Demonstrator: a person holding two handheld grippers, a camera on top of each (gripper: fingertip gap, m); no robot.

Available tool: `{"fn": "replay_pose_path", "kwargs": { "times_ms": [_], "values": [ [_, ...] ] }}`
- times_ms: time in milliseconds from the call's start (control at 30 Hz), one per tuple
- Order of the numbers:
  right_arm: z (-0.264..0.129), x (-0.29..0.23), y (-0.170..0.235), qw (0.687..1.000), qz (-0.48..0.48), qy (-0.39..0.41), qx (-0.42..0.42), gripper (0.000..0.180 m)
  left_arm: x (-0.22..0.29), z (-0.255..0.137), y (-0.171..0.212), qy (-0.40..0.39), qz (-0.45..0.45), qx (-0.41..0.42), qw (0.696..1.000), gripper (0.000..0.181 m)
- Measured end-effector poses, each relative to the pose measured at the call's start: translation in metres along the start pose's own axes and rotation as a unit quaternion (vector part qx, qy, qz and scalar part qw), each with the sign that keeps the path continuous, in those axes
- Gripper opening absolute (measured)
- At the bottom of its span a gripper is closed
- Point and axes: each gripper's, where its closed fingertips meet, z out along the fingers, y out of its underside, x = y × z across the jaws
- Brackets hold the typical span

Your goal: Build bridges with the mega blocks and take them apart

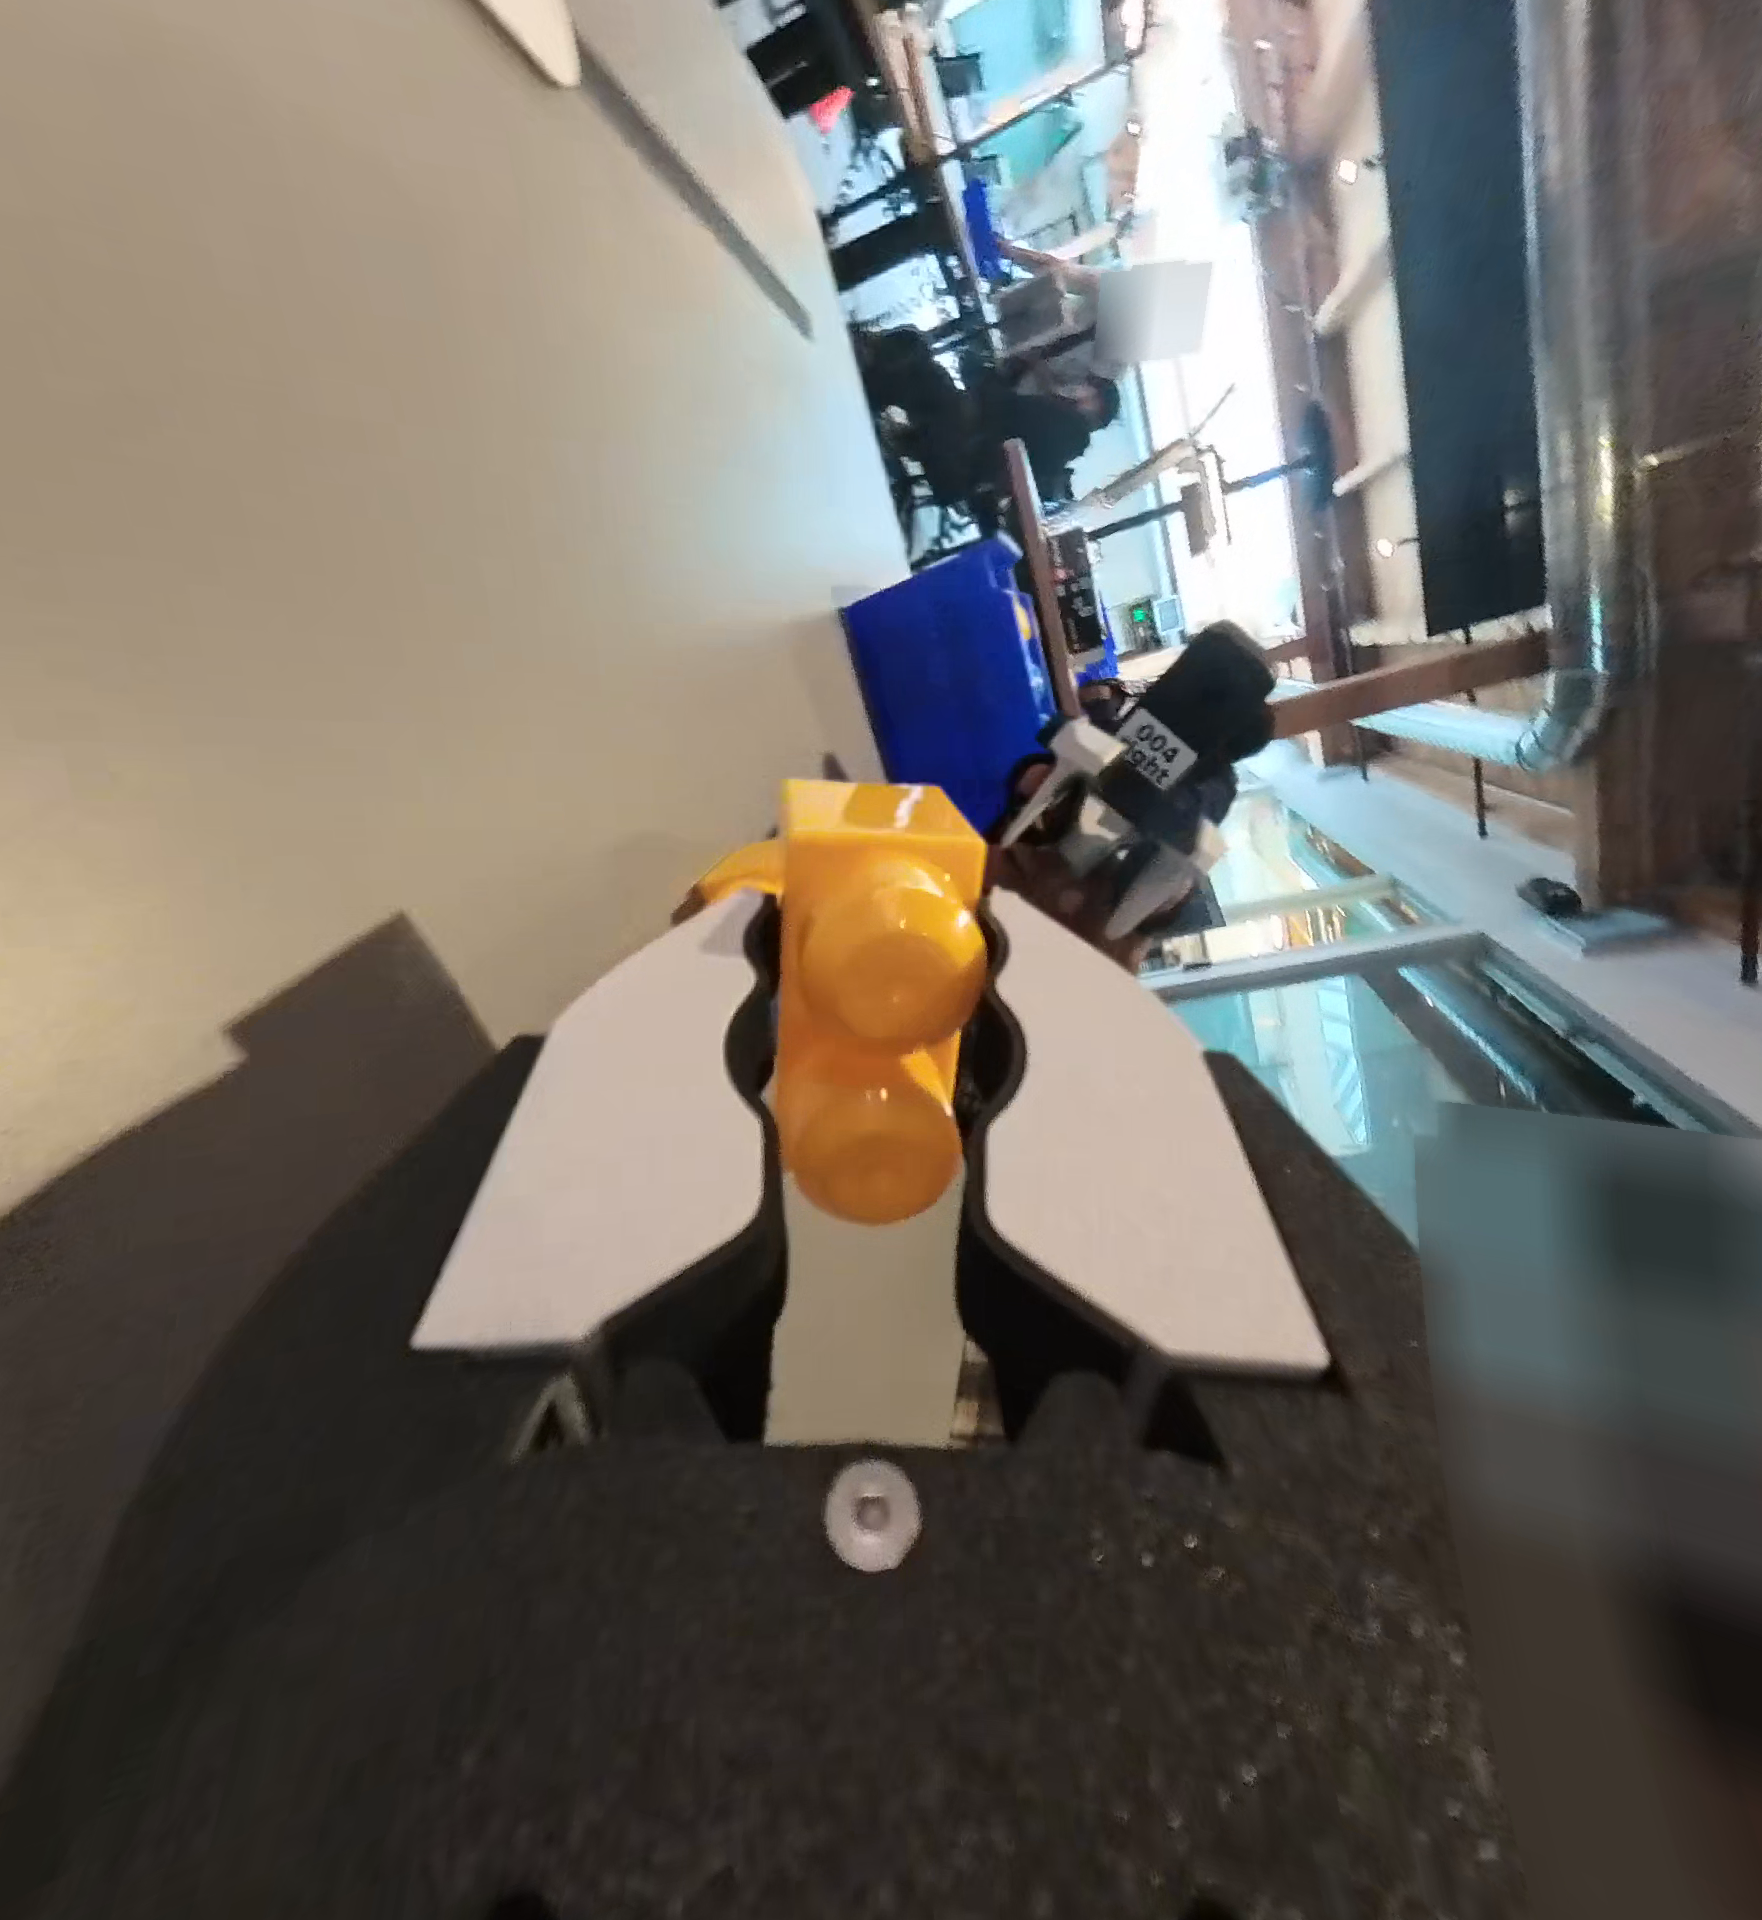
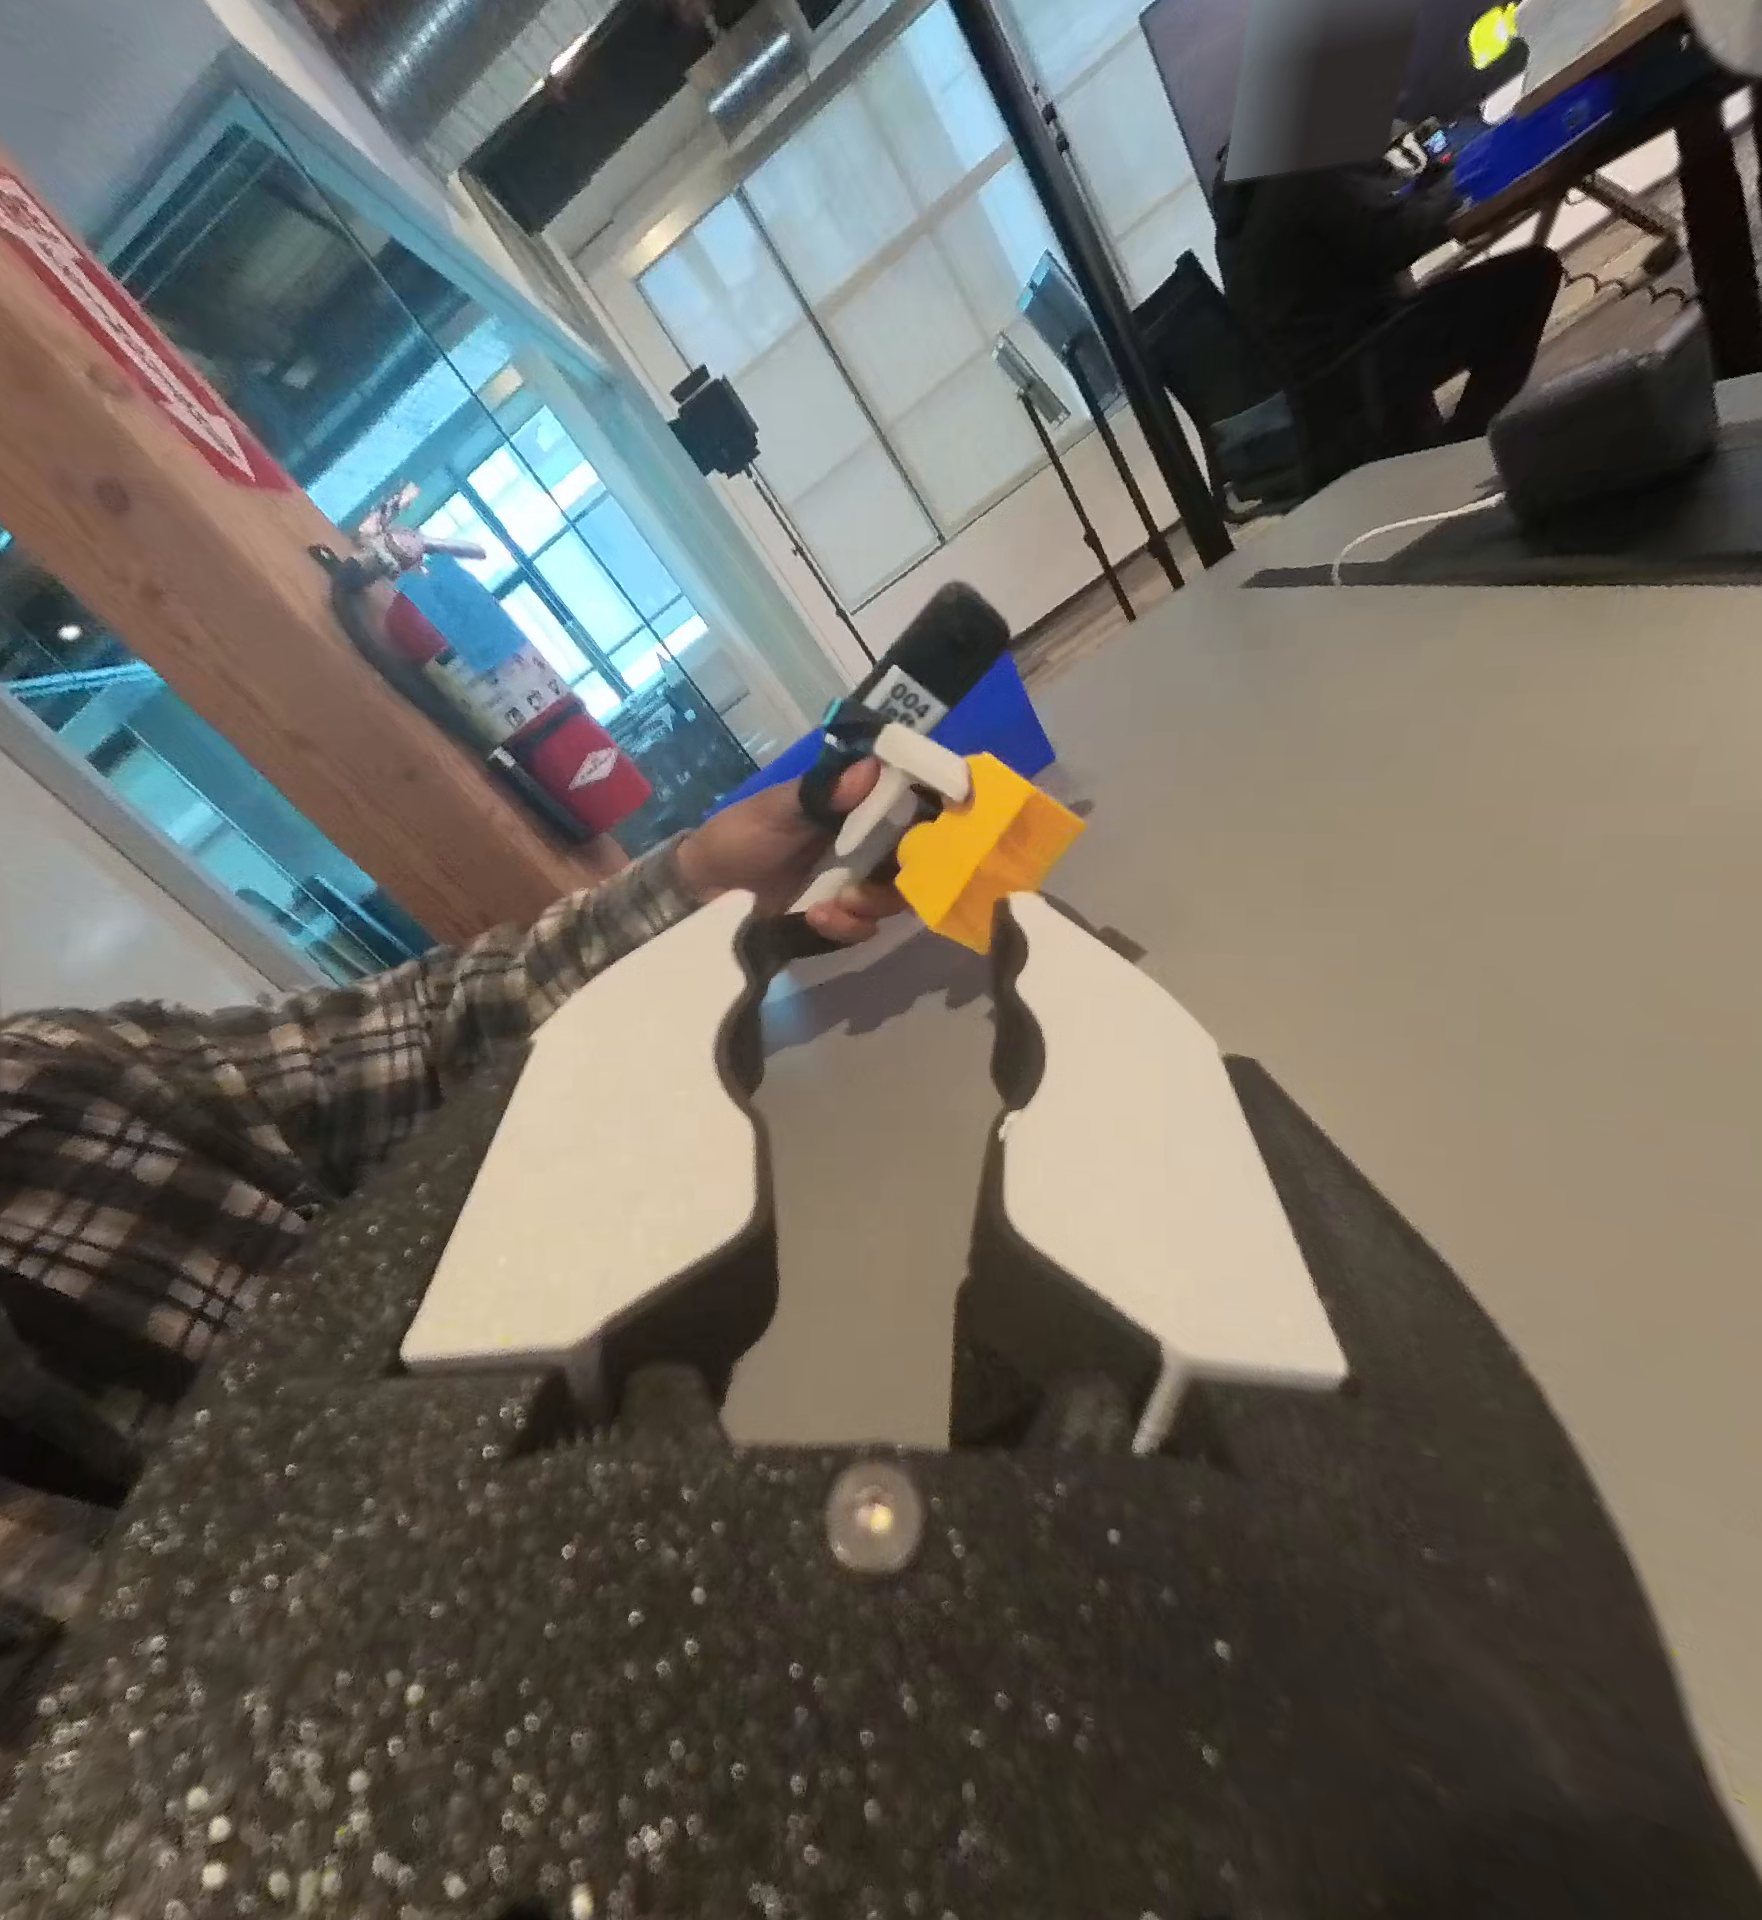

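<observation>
Left gripper [image 1: 877,935] clamps the yellow block [image 1: 882,997] above the table [image 2: 1428,831]; right gripper [image 2: 877,925] gapes empty beside it (a sloppy grab could twist the block loose).

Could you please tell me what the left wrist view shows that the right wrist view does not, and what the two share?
Only the left wrist view shows the round studs of the yellow plastic mega block up close, clamped between the left gripper jaws.

Only the right wrist view shows the red fire extinguisher on the wooden pillar, the plaid sleeve, and the right gripper with open, empty jaws.

Both show the yellow block, the blue plastic bin and the pale grey table.
</observation>
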Motion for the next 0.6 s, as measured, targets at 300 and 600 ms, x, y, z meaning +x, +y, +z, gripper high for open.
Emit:
{"fn": "replay_pose_path", "kwargs": {
  "times_ms": [300,600],
  "values": [
    [-0.006,-0.006,0.001,1.0,-0.016,-0.002,-0.008,0.037,-0.016,0.023,0.02,-0.037,-0.056,-0.011,0.998,0.035],
    [-0.007,-0.01,0.002,1.0,-0.011,-0.009,-0.013,0.037,-0.034,0.033,0.039,-0.069,-0.085,-0.016,0.994,0.036]
  ]
}}
